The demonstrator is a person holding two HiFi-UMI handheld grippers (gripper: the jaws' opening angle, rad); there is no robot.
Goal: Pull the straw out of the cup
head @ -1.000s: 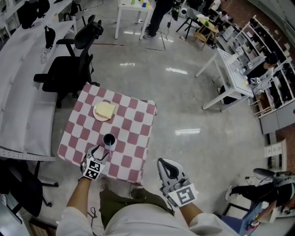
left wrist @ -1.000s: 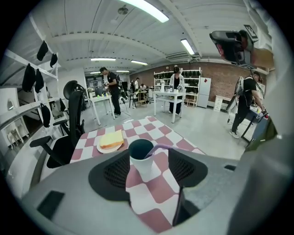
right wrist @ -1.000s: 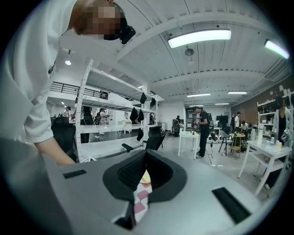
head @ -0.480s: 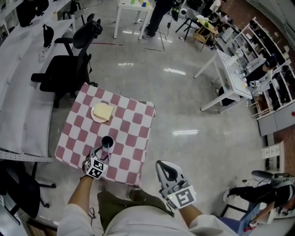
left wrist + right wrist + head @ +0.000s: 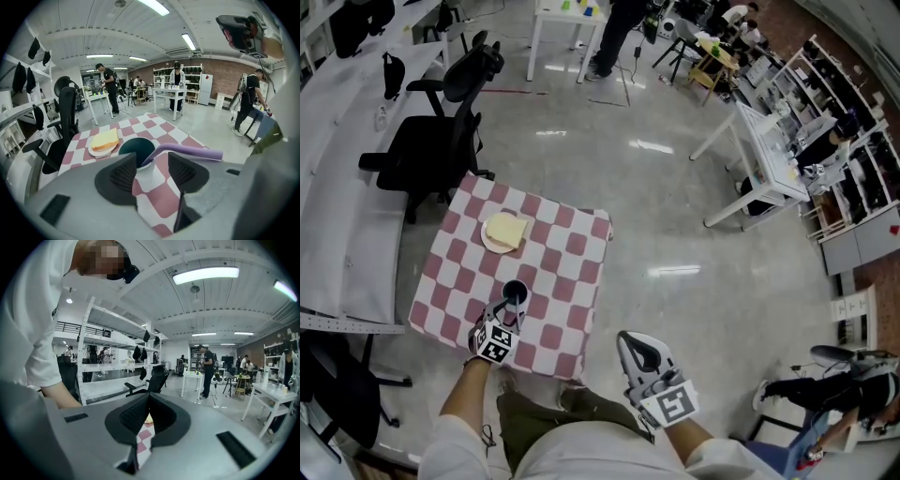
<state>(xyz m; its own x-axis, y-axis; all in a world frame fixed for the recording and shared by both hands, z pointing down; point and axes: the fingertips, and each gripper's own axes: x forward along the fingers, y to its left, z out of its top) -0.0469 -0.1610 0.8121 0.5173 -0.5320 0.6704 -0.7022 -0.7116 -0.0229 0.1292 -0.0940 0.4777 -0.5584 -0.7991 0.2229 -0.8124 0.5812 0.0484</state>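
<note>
A white cup (image 5: 515, 293) with a dark inside (image 5: 136, 149) stands near the front edge of the checkered table (image 5: 567, 272). A purple bent straw (image 5: 187, 152) leans out of it toward the right. My left gripper (image 5: 507, 315) reaches down at the cup. Its jaws (image 5: 152, 165) are closing with the straw's lower part between them, and the pads do not press on it. My right gripper (image 5: 635, 339) hangs off the table's front right corner, its jaws (image 5: 149, 401) shut with nothing in them.
A plate with a sandwich (image 5: 506, 232) sits behind the cup. A black office chair (image 5: 431, 141) stands at the table's far left, grey desks (image 5: 337, 187) run along the left, and a white table (image 5: 759, 150) stands far right. People work in the background.
My left gripper has edged down and closer to the cup. The right gripper has kept still.
</note>
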